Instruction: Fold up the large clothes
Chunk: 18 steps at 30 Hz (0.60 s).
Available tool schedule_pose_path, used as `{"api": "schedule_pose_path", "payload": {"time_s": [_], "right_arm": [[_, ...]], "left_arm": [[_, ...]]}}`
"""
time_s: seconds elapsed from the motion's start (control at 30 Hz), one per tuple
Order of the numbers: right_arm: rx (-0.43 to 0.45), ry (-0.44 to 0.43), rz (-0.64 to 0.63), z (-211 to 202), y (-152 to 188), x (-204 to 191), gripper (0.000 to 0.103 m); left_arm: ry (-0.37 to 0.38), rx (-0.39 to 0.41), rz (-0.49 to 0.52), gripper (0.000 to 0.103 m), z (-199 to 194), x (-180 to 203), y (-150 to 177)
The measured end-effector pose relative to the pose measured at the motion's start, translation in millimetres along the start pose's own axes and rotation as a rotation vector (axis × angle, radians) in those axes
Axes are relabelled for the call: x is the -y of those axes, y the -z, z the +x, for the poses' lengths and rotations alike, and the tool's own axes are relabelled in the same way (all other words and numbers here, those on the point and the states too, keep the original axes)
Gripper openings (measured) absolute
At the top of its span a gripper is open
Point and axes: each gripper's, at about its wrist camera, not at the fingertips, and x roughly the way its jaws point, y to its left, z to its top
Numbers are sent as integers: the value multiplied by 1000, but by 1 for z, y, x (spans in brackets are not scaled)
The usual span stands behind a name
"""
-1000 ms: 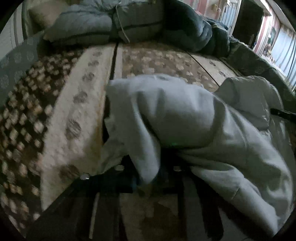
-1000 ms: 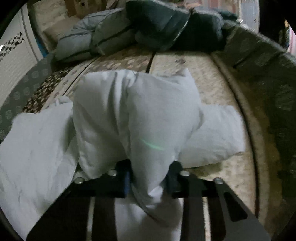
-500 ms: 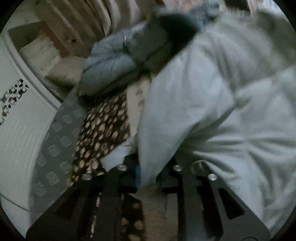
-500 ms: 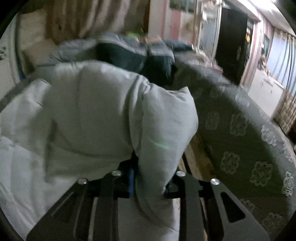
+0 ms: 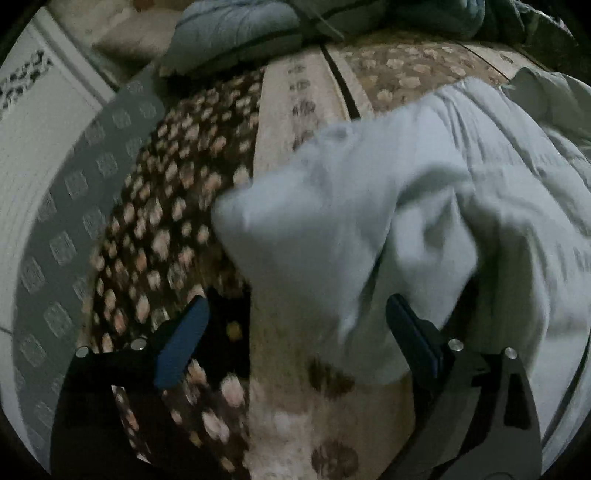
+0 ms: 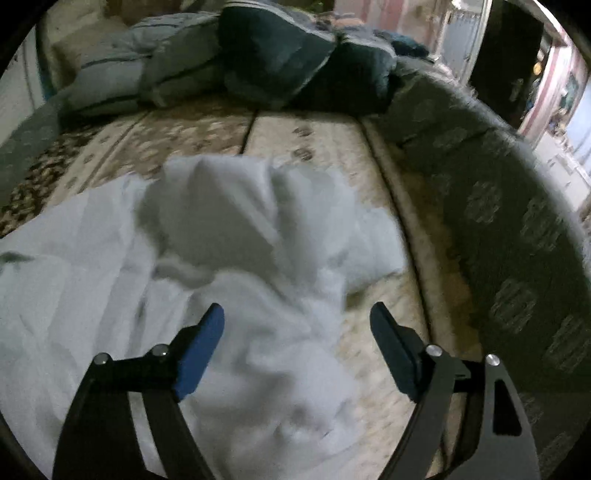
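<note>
A large pale grey-white garment (image 5: 388, 206) lies bunched on a patterned bed cover (image 5: 295, 110). In the left wrist view my left gripper (image 5: 295, 325) is open, its blue pads wide apart, with a loose fold of the garment hanging between and just beyond them. In the right wrist view the same garment (image 6: 240, 236) lies in a rumpled heap, and my right gripper (image 6: 297, 332) is open above its near part, holding nothing. The cloth is blurred in both views.
Grey-blue pillows (image 5: 236, 33) and a dark quilt (image 6: 295, 62) are piled at the far end of the bed. A dark patterned padded edge (image 6: 498, 206) runs along the right side. A white wall (image 5: 33, 133) stands at the left. A doorway (image 6: 517, 48) shows far right.
Both grippers were shut on folds of the garment and lifted it; now both have opened and the cloth has dropped onto the bed.
</note>
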Motion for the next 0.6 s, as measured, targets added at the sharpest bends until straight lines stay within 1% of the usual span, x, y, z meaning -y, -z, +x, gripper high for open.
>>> {"api": "schedule_pose_path", "payload": {"time_s": [0.07,0.13,0.2,0.27,0.3,0.37,0.4,0.43,0.47,0.5,0.53,0.57,0.6], "right_arm": [[-16,-34,6,3,11,-7,81],[-31,-42,13,6,23,-14,81],[-51,-63,32,15,33,-19,81],[-58,-79,46,20,38,-21,81],[-60,-80,50,21,41,-23,81],[-64,-75,49,23,47,-26,81],[-63,-72,45,24,49,-26,81],[-60,-68,40,24,50,-27,81],[-56,-68,37,23,51,-27,81],[-47,-71,34,20,52,-27,81],[-43,-74,33,19,51,-27,81],[-40,-80,34,16,51,-26,81],[-39,-93,40,13,51,-25,81]], "left_arm": [[25,11,-6,98,5,0,16],[46,25,-22,100,12,3,28],[103,35,-75,100,27,3,29],[137,29,-118,100,42,5,28],[144,24,-134,100,53,8,25],[118,17,-151,99,70,15,18],[128,15,-169,82,76,15,15],[150,6,-199,68,77,11,13],[152,7,-222,61,76,7,9],[158,14,-248,46,70,1,4],[147,17,-259,37,66,-3,0],[93,11,-280,32,55,-17,-5],[61,11,-297,27,47,-29,-7]]}}
